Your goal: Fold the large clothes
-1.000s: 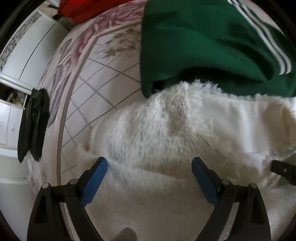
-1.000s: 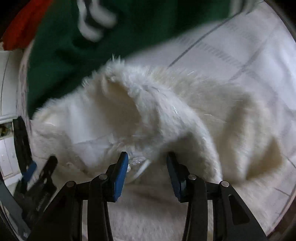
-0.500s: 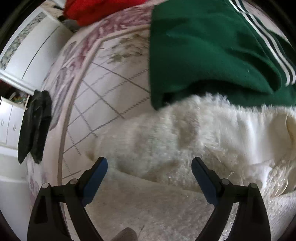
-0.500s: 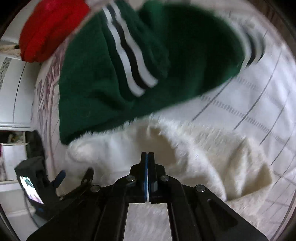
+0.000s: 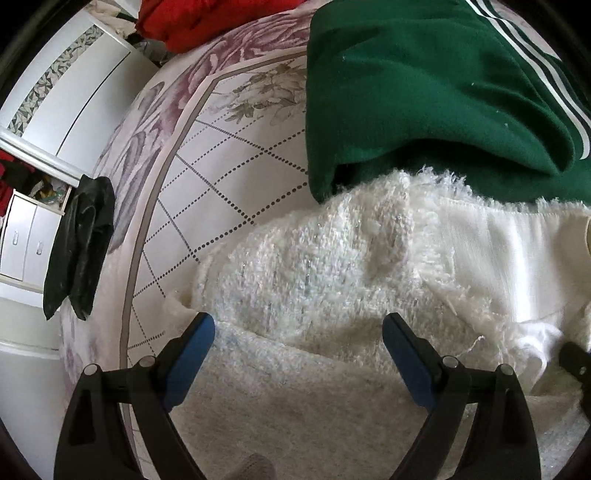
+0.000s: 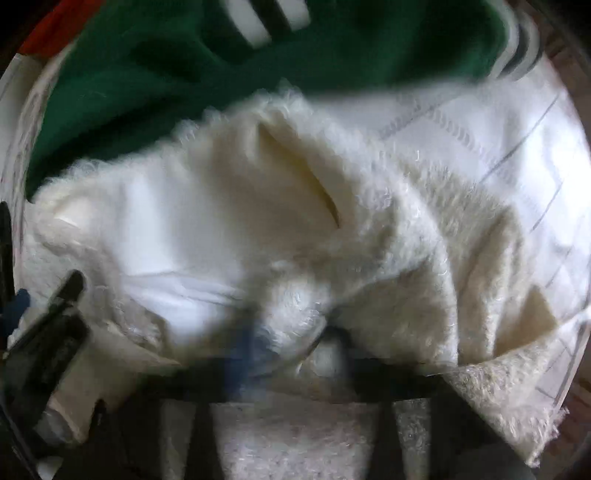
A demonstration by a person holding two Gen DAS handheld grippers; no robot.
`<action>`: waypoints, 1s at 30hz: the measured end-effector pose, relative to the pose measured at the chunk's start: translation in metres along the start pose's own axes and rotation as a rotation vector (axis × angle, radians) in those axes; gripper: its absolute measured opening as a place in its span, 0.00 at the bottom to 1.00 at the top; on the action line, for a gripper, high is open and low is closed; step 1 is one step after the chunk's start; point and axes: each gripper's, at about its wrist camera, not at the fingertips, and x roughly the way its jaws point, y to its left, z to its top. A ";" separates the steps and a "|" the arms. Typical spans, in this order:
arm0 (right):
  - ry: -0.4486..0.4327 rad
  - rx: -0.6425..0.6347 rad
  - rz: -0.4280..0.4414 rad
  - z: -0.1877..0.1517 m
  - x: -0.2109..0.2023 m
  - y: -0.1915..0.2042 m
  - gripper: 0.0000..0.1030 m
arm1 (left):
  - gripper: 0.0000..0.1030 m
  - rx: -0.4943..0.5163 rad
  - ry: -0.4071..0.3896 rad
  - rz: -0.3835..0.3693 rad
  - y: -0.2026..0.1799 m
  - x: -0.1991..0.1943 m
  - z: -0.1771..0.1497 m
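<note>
A fluffy white garment [image 5: 325, 266] lies crumpled on the patterned bedspread [image 5: 229, 177], with its smooth lining [image 5: 517, 251] showing at the right. My left gripper [image 5: 298, 343] is open and empty, just above the garment's near part. In the right wrist view the white garment [image 6: 369, 206] fills the frame. My right gripper [image 6: 291, 347] is blurred by motion and low over the fluffy cloth; its jaws stand partly apart with cloth bunched between them. The left gripper's tips [image 6: 48, 314] show at that view's left edge.
A green garment with white stripes [image 5: 424, 92] lies just beyond the white one, overlapping its far edge. A red garment [image 5: 207, 18] lies at the bed's far end. A black cloth [image 5: 79, 243] hangs off the bed's left side, beside white cabinets [image 5: 26, 236].
My right gripper was shut and raised half a second ago; now it is low in the white garment with its jaws parted. My left gripper has stayed open, shifting only slightly.
</note>
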 end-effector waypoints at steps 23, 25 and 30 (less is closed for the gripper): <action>0.075 -0.072 0.358 0.030 -0.056 -0.010 0.49 | 0.90 -0.178 -0.038 0.019 0.056 -0.015 0.000; 0.114 -0.151 0.376 0.031 -0.040 0.016 0.49 | 0.90 -0.182 -0.035 0.026 0.059 -0.011 -0.001; 0.268 -0.243 0.346 0.021 0.010 0.058 0.47 | 0.90 -0.174 -0.025 0.042 0.062 -0.003 -0.005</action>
